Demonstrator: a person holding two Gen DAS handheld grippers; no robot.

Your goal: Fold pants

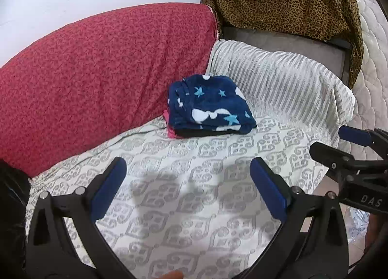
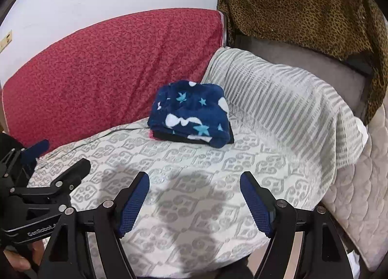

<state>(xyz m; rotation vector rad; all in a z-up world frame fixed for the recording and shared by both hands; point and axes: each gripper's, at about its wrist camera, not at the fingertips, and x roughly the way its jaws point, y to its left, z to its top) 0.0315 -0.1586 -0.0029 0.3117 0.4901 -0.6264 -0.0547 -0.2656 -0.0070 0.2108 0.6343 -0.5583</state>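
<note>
Left gripper point(image 1: 188, 188) and right gripper point(image 2: 194, 202) angled down over patterned bedsheet point(image 1: 194, 230), both spread wide, empty; folded star-print fleece pants point(image 1: 209, 106) beyond.

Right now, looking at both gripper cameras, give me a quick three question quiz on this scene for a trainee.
1. True or false: the left gripper holds cloth between its fingers.
2. What lies on top of the folded pile? A) leopard-print cloth B) navy star-print fleece C) red cushion
3. Fill in: the pile rests on the patterned sheet, in the corner between the red cushion and the ______ cloth.

Key:
1. False; both it and the right gripper are open and empty.
2. B
3. striped
</note>
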